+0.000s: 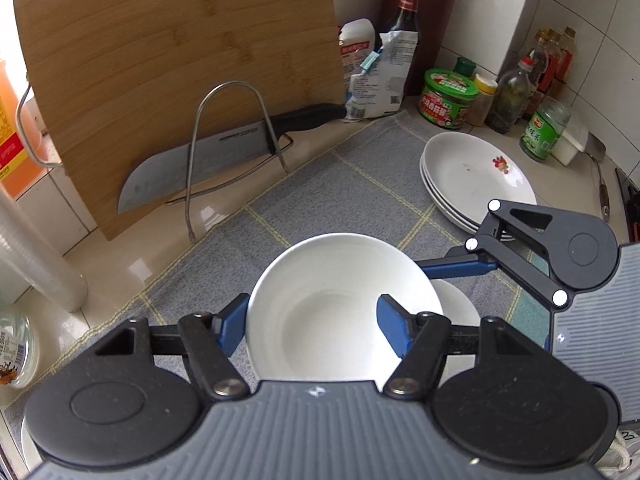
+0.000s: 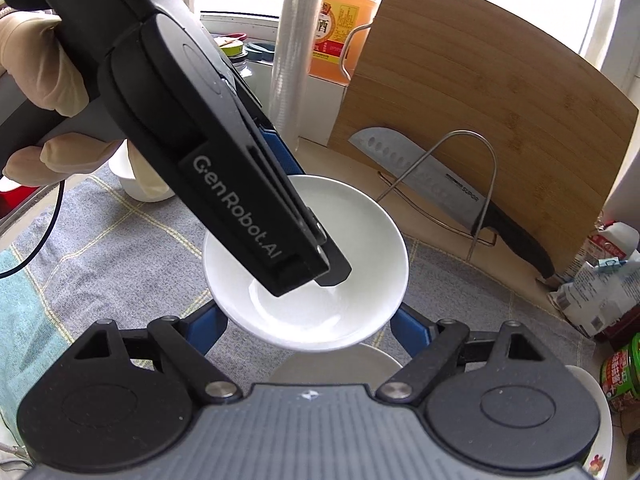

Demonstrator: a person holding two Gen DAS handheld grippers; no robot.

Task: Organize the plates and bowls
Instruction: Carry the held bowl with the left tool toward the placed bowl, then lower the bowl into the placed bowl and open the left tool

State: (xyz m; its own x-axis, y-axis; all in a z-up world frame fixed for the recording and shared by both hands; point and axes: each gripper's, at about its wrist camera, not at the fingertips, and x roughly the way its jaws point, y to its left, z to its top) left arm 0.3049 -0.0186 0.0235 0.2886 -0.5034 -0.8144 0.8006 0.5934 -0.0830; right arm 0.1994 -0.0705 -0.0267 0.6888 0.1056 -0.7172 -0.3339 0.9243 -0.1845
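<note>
A white bowl (image 1: 344, 308) is hanging in the air above a grey checked cloth (image 1: 320, 184) that is covering the bench. The left tongs (image 1: 312, 328) are gripping the bowl's near-left wall, one blue finger outside, the other inside. The right tongs (image 2: 308, 328) are standing around the bowl's outer sides; whether their pads are pressing cannot be told.

A second white bowl (image 2: 340, 364) is sitting on the cloth directly beneath. A stack of white plates (image 1: 476, 176) is lying to the far right.

Risks, as a judgement: the glazed wall is looking slippery, so a pinch on one wall could let the bowl pivot or slide out and strike the bowl below. Swinging far could clip the knife (image 1: 192, 160) in its wire rack (image 1: 232, 152).
</note>
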